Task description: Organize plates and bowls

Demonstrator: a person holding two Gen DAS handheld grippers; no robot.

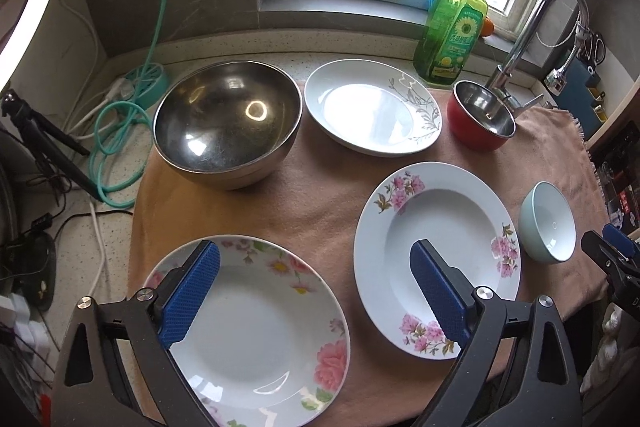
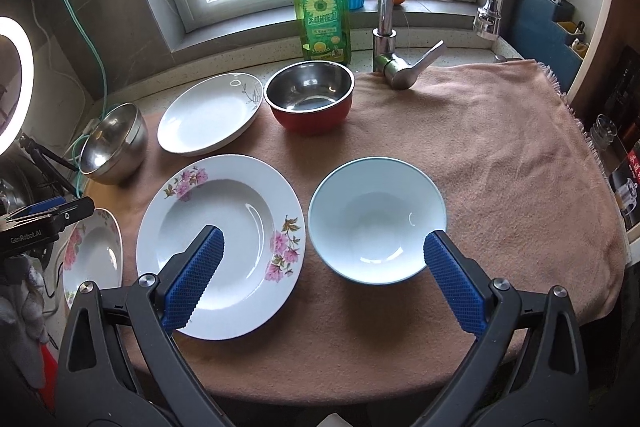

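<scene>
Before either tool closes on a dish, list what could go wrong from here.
1. The rose plate overhangs the near edge of the towel; a pinch on its rim by the open left tool might tip it off.
2. The pink-flower plate sits nearly against the pale blue bowl; the open right tool spans both and could knock one while taking the other.
3. The glazed rims look slippery, so a grip may slide.

Left gripper and right gripper both angle downward, jaws spread wide, seemingly gripping nothing.
</scene>
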